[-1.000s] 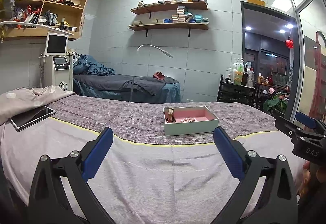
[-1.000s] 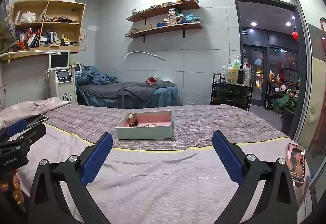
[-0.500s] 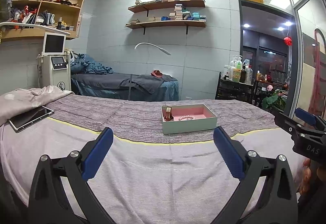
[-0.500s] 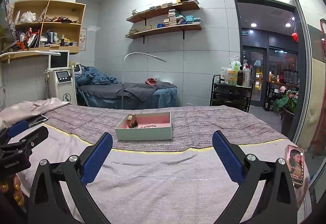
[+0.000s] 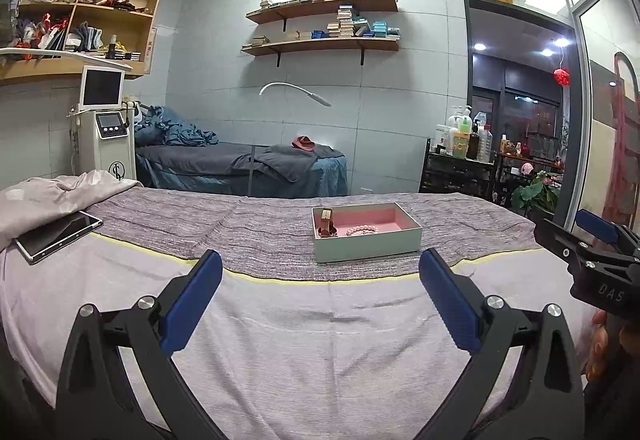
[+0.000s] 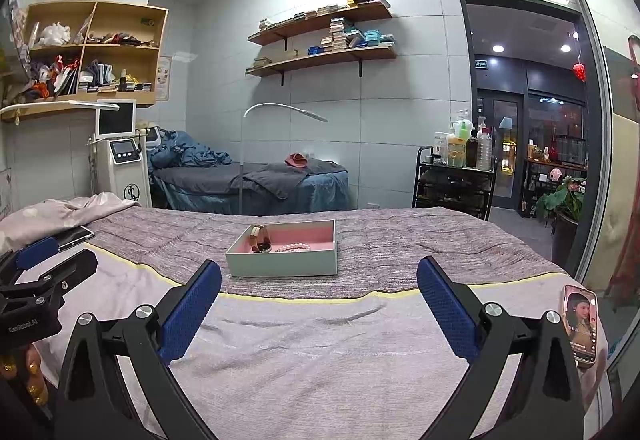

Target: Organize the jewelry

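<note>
A box (image 5: 367, 237) sits mid-bed (image 5: 280, 340), holding a watch (image 5: 325, 225) left of a bracelet (image 5: 362, 230); tablet (image 5: 56, 236) far left.

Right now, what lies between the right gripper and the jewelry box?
Only bare bedcover: in the right wrist view, nothing sits between the open right gripper and the jewelry box.

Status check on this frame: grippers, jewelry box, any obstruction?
Left gripper open, empty; right gripper open, empty. Pale green pink-lined box on bed, holding brown watch and pink bead bracelet. Path to box clear.
</note>
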{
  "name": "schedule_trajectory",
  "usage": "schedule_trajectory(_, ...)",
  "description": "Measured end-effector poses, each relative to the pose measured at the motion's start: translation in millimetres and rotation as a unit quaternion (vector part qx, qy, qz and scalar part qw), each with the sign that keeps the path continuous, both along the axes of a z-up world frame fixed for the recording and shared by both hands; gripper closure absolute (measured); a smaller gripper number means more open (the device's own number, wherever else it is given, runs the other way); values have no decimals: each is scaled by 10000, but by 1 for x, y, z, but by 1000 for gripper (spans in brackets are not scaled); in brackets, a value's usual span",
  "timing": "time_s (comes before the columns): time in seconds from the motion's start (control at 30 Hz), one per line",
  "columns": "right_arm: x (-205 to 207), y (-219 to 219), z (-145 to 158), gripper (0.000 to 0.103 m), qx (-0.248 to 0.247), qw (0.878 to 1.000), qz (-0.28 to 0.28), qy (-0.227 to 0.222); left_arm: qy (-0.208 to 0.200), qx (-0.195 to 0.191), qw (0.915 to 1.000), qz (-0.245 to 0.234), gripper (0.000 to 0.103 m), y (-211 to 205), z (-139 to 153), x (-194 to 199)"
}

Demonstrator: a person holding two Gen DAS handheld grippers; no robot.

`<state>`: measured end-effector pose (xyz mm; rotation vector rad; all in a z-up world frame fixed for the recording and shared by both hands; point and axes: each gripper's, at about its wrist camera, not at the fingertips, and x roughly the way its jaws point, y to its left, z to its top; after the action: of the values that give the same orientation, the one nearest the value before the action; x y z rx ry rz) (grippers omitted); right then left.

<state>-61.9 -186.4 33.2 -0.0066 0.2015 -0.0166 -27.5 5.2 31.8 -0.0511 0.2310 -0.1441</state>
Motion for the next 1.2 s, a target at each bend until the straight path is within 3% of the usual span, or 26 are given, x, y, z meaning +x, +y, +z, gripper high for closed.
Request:
schedule_trajectory(0.23, 3, 1, 0, 7, -14, 10000, 26, 44, 162, -53, 9998, 125, 6, 4, -2, 4)
schedule_trajectory(1.2, 5, 3, -2, 7, -63, 9999, 58, 66, 188, -123, 9997, -2, 6, 2, -1, 3)
